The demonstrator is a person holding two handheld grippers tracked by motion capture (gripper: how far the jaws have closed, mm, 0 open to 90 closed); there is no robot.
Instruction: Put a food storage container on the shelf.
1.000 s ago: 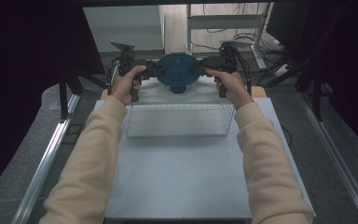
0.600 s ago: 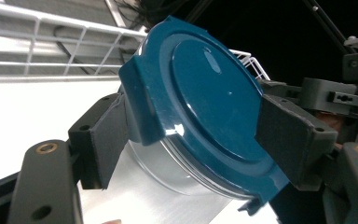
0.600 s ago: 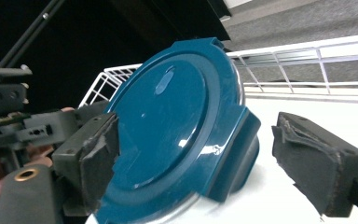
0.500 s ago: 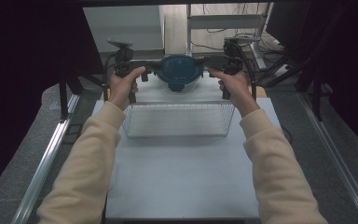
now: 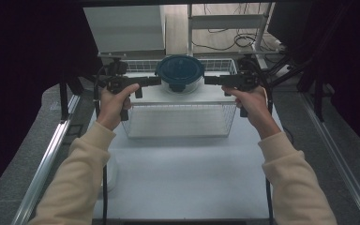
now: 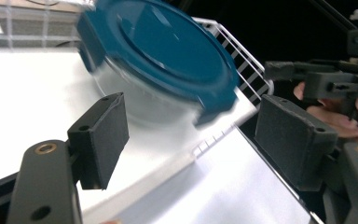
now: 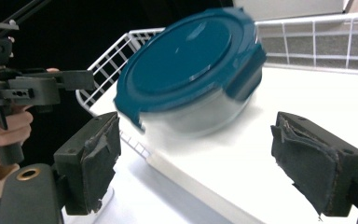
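White desk (image 5: 183, 183), dark curtains around; round blue-lidded glass container (image 5: 180, 71) in white wire basket (image 5: 178, 119); left hand-held gripper (image 5: 155, 80) and right hand-held gripper (image 5: 209, 80) released, jaws just opened, nothing between.

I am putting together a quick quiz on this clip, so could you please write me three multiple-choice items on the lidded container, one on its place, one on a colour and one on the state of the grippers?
1. Where does the container stand?
A. On the white shelf of the wire basket
B. On the floor beside the table
C. Between the jaws of the left gripper

2. What colour is its lid?
A. Red
B. Dark blue
C. Yellow

3. How do the left gripper and the right gripper stand?
A. Both shut on the container
B. One shut, one open
C. Both open, apart from the container

Answers:
1 A, the high view shows it resting on the shelf.
2 B, both gripper views show a dark blue lid.
3 C, each gripper view shows the jaws spread with nothing between the pads; they have just been opening.
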